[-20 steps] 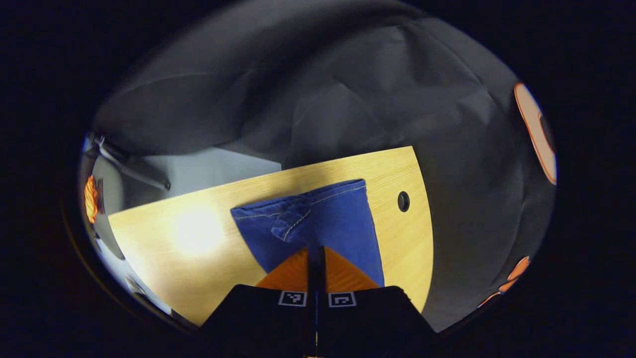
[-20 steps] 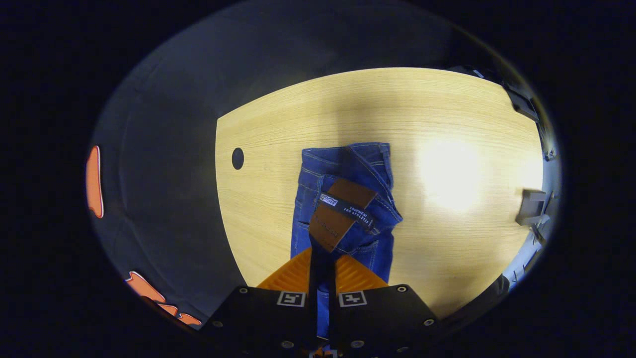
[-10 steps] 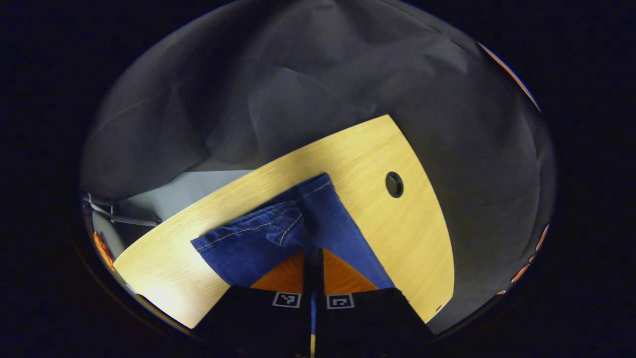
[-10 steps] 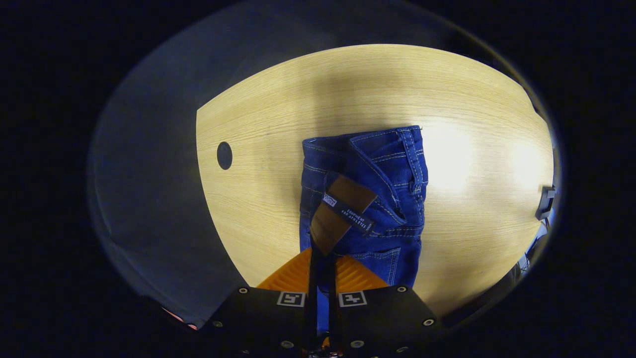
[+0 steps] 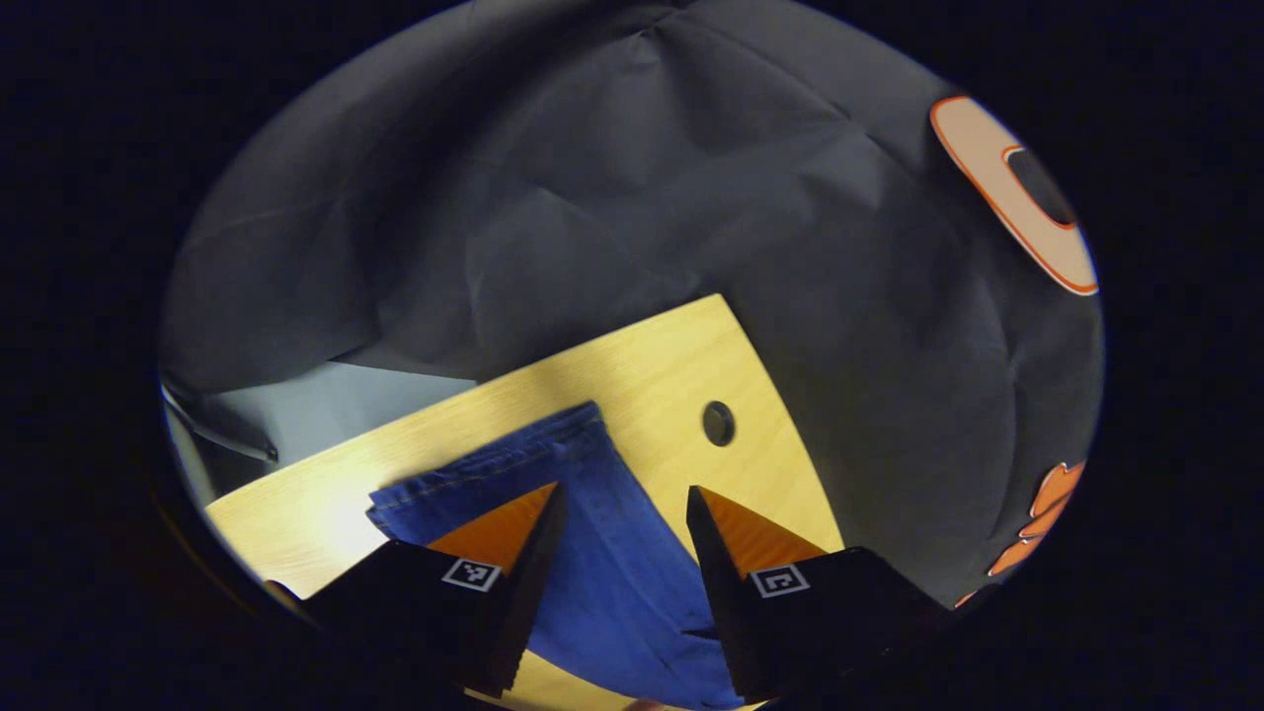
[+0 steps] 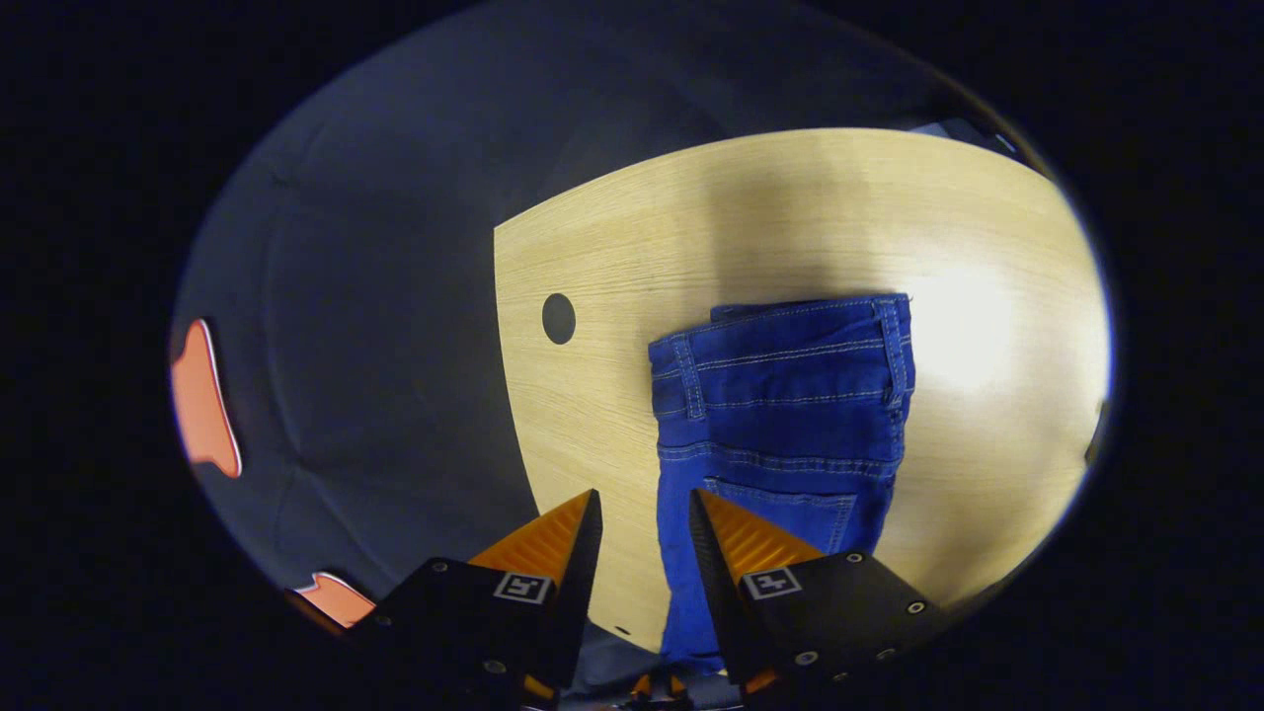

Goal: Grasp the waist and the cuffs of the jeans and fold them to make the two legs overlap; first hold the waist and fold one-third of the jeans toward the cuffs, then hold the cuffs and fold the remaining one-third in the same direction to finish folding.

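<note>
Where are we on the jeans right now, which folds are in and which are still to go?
The jeans lie flat on the table, legs apparently overlapped. Both the left gripper and the right gripper are open, holding nothing. The waist end shows spread out, so the waist third and cuff third probably remain.

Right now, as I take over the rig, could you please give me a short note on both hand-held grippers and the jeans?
Left hand-held gripper: open, holding nothing, above the jeans.
Right hand-held gripper: open, empty, at the jeans' edge.
Jeans: flat on the wooden table, waistband facing up, near the cable hole.
Done: legs appear overlapped.
Left: I cannot tell how many thirds are folded; check, then finish the folds.
</note>
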`<act>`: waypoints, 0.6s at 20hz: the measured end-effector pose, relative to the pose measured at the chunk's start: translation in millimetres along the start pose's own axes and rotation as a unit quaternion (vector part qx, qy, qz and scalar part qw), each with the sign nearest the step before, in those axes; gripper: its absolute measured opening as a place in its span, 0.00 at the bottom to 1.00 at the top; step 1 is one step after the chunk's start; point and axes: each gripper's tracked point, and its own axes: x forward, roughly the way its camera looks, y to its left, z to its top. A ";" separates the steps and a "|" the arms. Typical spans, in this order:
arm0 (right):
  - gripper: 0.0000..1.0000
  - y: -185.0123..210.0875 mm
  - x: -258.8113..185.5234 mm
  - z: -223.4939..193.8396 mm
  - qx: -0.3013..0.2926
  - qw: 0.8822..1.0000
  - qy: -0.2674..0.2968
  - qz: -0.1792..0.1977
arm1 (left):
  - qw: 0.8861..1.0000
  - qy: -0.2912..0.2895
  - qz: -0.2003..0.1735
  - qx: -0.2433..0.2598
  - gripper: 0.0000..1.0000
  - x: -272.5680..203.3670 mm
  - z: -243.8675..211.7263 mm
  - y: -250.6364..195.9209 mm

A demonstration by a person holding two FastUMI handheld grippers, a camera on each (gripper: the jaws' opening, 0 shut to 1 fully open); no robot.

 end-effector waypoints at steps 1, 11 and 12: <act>0.59 -6.8 -4.1 -4.0 -0.019 1.000 -0.004 -0.006 | 1.000 -0.014 -0.011 0.022 0.88 -6.6 1.8 -11.3; 0.96 -73.3 -22.2 8.1 -0.161 0.984 -0.048 -0.065 | 0.968 -0.094 -0.095 0.214 0.96 -72.8 -26.1 -85.4; 0.97 -79.7 -21.3 9.9 -0.168 0.982 -0.050 -0.070 | 0.961 -0.100 -0.101 0.237 0.96 -82.4 -35.1 -93.2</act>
